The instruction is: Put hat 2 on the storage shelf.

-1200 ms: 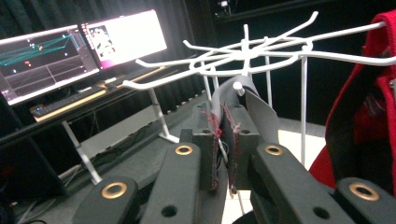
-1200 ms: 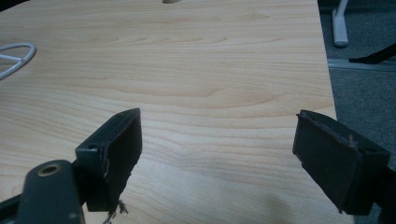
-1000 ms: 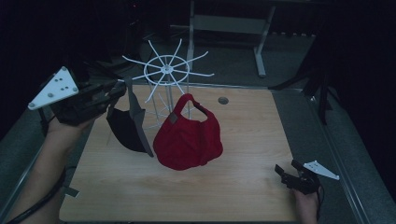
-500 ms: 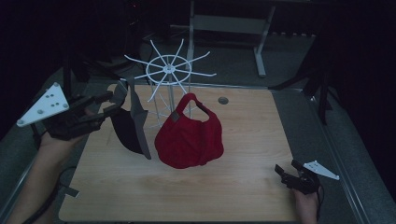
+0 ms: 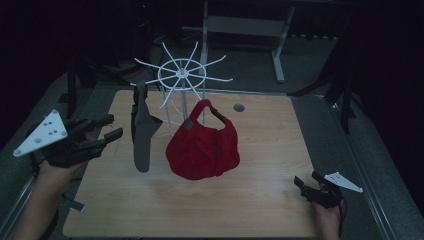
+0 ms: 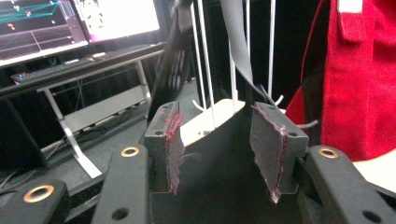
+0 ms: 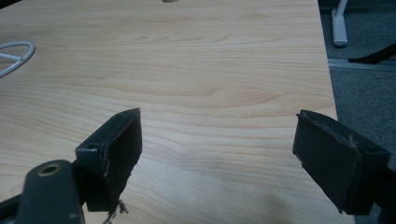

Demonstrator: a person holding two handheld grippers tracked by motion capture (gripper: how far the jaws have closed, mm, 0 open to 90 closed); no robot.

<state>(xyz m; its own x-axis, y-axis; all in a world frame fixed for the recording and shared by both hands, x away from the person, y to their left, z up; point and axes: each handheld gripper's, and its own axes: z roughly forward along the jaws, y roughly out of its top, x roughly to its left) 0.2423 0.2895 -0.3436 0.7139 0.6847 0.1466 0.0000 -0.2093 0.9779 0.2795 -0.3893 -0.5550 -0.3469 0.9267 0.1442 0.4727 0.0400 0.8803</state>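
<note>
A white wire rack [image 5: 182,75] with spoke-like arms stands at the back of the wooden table [image 5: 260,210]. A dark grey cap [image 5: 142,135] hangs from one arm and a red cap [image 5: 202,147] from another. My left gripper [image 5: 116,126] is open just left of the grey cap, apart from it; its jaws have just been opening and nothing lies between them. In the left gripper view the gripper [image 6: 219,144] faces the rack's rods [image 6: 205,56], the grey cap [image 6: 236,42] and the red cap [image 6: 359,79]. My right gripper [image 5: 306,178] rests open, empty, near the table's front right corner.
The right gripper [image 7: 219,154] looks over bare wood, with the rack's white foot [image 7: 14,53] at far left. A small round hole [image 5: 239,107] sits in the tabletop behind the red cap. A desk with lit monitors [image 6: 70,23] stands beyond the table.
The left gripper has drawn away from the grey cap, moving left and down, with its jaws wider apart. The grey cap now hangs free. The right gripper has stayed put.
</note>
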